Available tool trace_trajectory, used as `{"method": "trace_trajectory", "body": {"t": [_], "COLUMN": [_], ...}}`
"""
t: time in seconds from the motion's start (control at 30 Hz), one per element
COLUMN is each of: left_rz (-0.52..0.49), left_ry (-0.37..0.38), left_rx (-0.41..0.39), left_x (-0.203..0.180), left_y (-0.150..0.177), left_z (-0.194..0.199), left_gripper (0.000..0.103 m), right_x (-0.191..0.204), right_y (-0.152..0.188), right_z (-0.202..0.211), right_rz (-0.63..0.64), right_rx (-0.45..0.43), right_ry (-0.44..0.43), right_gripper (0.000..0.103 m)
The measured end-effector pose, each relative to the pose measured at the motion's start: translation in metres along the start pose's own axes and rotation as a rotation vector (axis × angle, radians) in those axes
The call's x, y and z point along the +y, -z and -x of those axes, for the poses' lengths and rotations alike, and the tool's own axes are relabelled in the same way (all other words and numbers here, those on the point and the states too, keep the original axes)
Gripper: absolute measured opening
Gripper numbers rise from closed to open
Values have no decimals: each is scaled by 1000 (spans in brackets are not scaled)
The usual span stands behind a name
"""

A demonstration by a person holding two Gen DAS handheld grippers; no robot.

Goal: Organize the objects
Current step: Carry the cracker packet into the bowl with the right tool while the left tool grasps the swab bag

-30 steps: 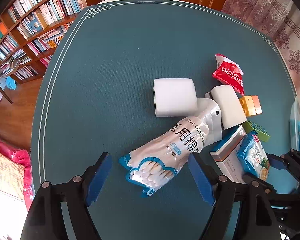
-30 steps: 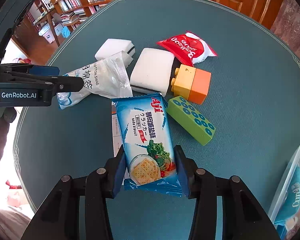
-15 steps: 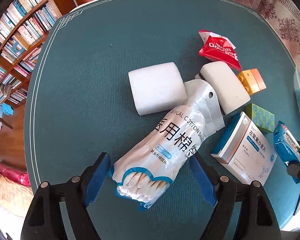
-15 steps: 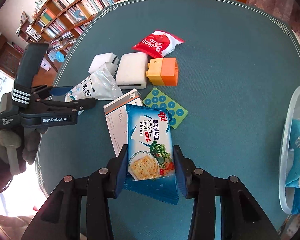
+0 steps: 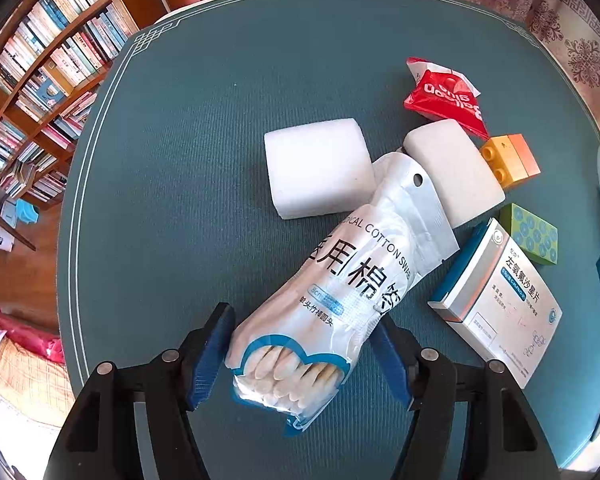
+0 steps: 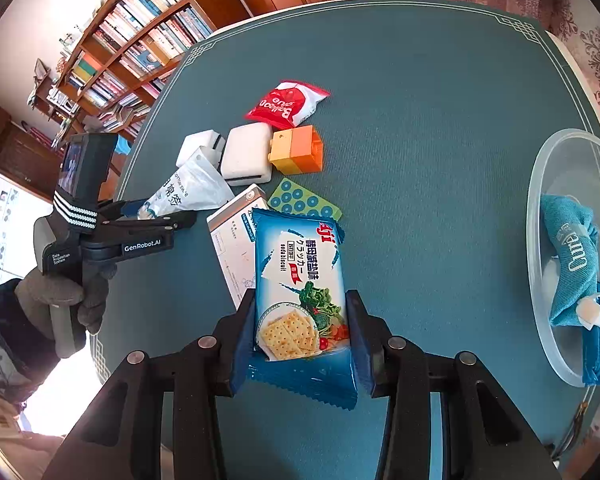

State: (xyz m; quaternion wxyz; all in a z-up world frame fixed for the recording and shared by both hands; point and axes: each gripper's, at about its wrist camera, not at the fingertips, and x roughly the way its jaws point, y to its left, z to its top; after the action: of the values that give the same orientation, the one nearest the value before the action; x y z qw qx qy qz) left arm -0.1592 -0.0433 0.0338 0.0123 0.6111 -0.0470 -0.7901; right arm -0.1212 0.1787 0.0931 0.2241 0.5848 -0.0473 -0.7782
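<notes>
The left gripper (image 5: pixel 300 354) is closing on the soft, crinkly swab bag (image 5: pixel 328 300) at its stiff swab end, near the box (image 5: pixel 496 300), while the right gripper (image 6: pixel 300 332) is clamping the light, fragile cracker pack (image 6: pixel 300 292) beside that box.

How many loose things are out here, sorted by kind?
Sealed packets: 3 (cotton swabs, crackers, red packet)
White foam blocks: 2
Toy bricks: 2 (orange, green)
Medicine box: 1
Total: 8
</notes>
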Motion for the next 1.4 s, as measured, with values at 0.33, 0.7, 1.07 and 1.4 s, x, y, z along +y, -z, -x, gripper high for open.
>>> {"method": "trace_trajectory", "body": {"t": [0.33,0.7,1.07,1.4], "left_rz": [34,37,-7,-53], "left_ry": [5,52,99,109], "left_rx": [-32,-93,-143,-157], "left_x": [-4,-35,-87,-125], "left_y": [14,10,16,20], "left_z": [28,62,96,116], "left_gripper": [70,69,69,69], "right_x": [-24,-90,-171,-215], "right_y": [6,20,33,33], "right_z": [33,87,129,116], "right_rz": [-53,-215,-403,-430], "right_rx": [-65,-184,-277,-273], "right_ry": [11,101,268,379], "right_gripper": [44,44,44,44]}}
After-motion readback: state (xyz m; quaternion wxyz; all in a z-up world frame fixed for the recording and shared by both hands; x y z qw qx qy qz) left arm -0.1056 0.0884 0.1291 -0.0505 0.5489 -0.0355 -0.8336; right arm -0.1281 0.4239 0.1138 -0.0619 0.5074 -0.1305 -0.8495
